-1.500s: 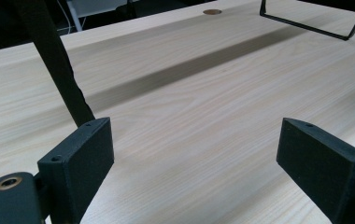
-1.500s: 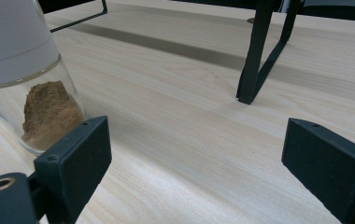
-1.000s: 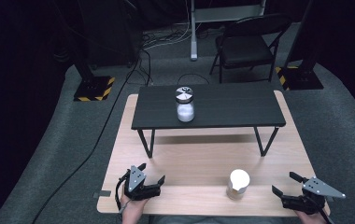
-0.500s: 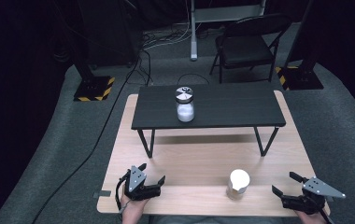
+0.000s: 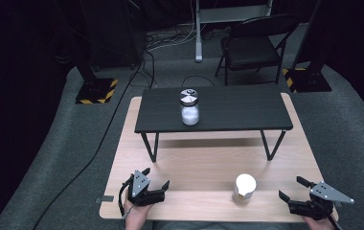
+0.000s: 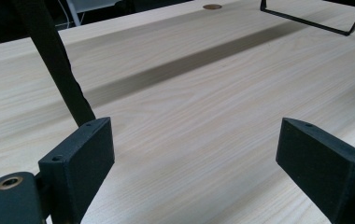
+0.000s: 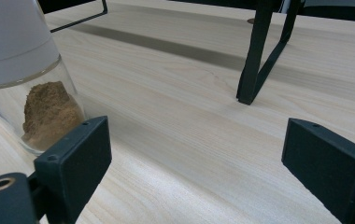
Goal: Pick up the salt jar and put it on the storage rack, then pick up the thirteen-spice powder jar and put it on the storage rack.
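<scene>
Two risks: right gripper (image 5: pixel 299 192), jaws spread and empty at the light wooden table's (image 5: pixel 204 160) near right corner, could tip the white-capped glass jar of brown powder (image 5: pixel 244 189) near the front edge; left gripper (image 5: pixel 153 184), also spread, idles front-left.
</scene>
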`<act>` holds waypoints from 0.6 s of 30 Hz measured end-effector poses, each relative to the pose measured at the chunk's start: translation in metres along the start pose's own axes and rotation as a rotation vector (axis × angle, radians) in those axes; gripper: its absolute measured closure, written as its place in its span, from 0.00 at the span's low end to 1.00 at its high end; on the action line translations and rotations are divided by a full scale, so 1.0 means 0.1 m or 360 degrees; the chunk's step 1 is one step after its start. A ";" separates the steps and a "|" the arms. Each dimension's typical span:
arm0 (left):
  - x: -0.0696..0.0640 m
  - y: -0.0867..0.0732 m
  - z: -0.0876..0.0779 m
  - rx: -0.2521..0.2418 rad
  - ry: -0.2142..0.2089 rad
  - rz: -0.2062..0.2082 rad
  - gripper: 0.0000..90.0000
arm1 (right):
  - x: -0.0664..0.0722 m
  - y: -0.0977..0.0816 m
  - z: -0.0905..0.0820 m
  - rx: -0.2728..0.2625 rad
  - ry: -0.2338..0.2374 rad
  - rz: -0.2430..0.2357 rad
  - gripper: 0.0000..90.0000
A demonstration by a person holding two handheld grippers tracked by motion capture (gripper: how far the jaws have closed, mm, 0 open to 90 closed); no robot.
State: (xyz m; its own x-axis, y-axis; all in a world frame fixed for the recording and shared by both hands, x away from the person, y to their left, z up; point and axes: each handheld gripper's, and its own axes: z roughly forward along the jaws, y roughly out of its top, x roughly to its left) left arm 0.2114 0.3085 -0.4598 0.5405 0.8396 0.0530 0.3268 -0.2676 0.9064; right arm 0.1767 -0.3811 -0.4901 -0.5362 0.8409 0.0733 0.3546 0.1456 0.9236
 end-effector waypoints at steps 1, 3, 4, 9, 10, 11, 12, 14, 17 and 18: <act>0.00 0.00 0.00 0.0000 -0.0001 -0.0001 0.12 | 0.00 0.00 0.00 0.0000 0.0000 0.0000 0.07; 0.00 0.00 0.00 0.0001 0.0000 -0.0002 0.12 | 0.00 0.00 0.00 -0.0001 -0.0001 -0.0001 0.07; 0.00 0.00 0.00 0.0001 0.0000 -0.0002 0.12 | 0.00 0.00 0.00 -0.0002 -0.0001 -0.0001 0.07; 0.00 -0.01 -0.01 -0.0004 0.0004 -0.0002 0.12 | 0.00 0.00 0.00 -0.0005 0.0000 -0.0001 0.08; 0.00 0.00 -0.01 -0.0003 0.0003 -0.0004 0.12 | 0.00 0.00 0.00 -0.0003 0.0003 -0.0002 0.07; 0.01 0.00 -0.01 -0.0001 0.0004 -0.0004 0.12 | 0.00 0.00 0.00 -0.0001 0.0004 -0.0003 0.07; 0.01 0.00 -0.01 0.0001 0.0004 -0.0005 0.12 | 0.00 0.00 0.00 -0.0002 0.0004 -0.0003 0.07; 0.01 0.00 -0.01 0.0003 0.0002 -0.0007 0.12 | 0.00 0.00 0.00 -0.0004 0.0007 -0.0003 0.07; 0.01 0.00 -0.01 0.0004 0.0004 -0.0006 0.12 | 0.00 -0.01 0.00 -0.0011 0.0010 -0.0001 0.07; 0.00 0.00 -0.01 0.0004 0.0004 -0.0007 0.12 | -0.01 -0.01 0.00 -0.0013 0.0013 -0.0003 0.07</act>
State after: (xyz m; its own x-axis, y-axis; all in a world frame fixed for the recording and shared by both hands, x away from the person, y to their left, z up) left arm 0.2110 0.3092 -0.4595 0.5373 0.8419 0.0503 0.3310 -0.2653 0.9055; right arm 0.1767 -0.3818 -0.4909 -0.5429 0.8365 0.0748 0.3474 0.1426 0.9268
